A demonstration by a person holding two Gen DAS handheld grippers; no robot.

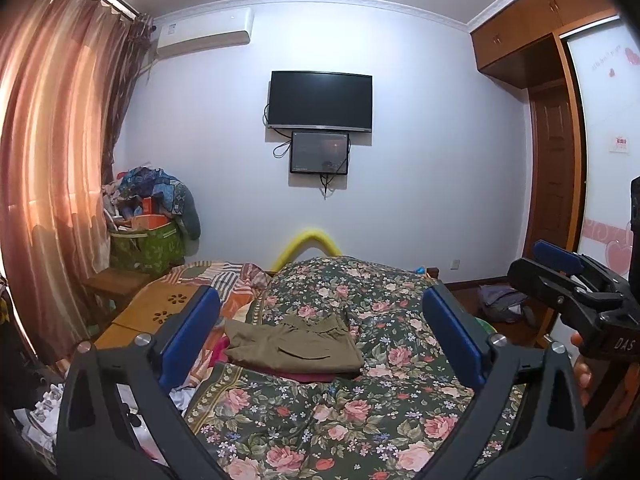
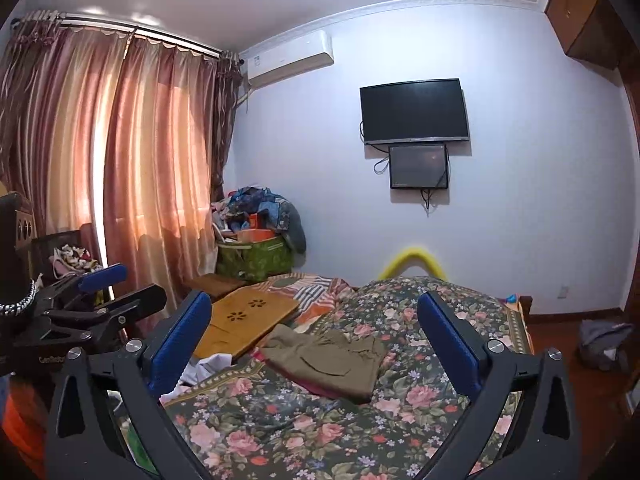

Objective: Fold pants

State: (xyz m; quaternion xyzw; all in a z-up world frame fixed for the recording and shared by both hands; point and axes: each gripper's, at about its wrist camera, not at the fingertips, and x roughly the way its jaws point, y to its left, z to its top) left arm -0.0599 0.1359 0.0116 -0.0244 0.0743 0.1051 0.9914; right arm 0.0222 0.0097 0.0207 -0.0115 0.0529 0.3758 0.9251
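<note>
1. Olive-green cotton pants (image 1: 294,346) lie folded into a compact rectangle on the dark floral quilt (image 1: 360,420) of the bed, on top of a dark red garment (image 1: 308,377) whose edge peeks out beneath them.
2. My left hand-held gripper (image 1: 320,336) stands wide, its blue pads apart with nothing between them; the pants sit ahead of it, well clear of the tips.
3. My right hand-held gripper (image 2: 314,338) is equally wide and empty, and the pants lie ahead of it too, near the wooden lap tray (image 2: 244,320).
4. I judge the fold essentially done, so the step in hand is letting go cleanly and backing off.
5. To do it well, I keep both sets of pads spread and level so no fingertip snags a layer and drags the stack open.
6. The far corner looks slightly rumpled in the right view; if I tidy it, I press lightly from above, not pull sideways.
7. Soft quilt beneath means the stack can slump, so I avoid leaning on it.
</note>
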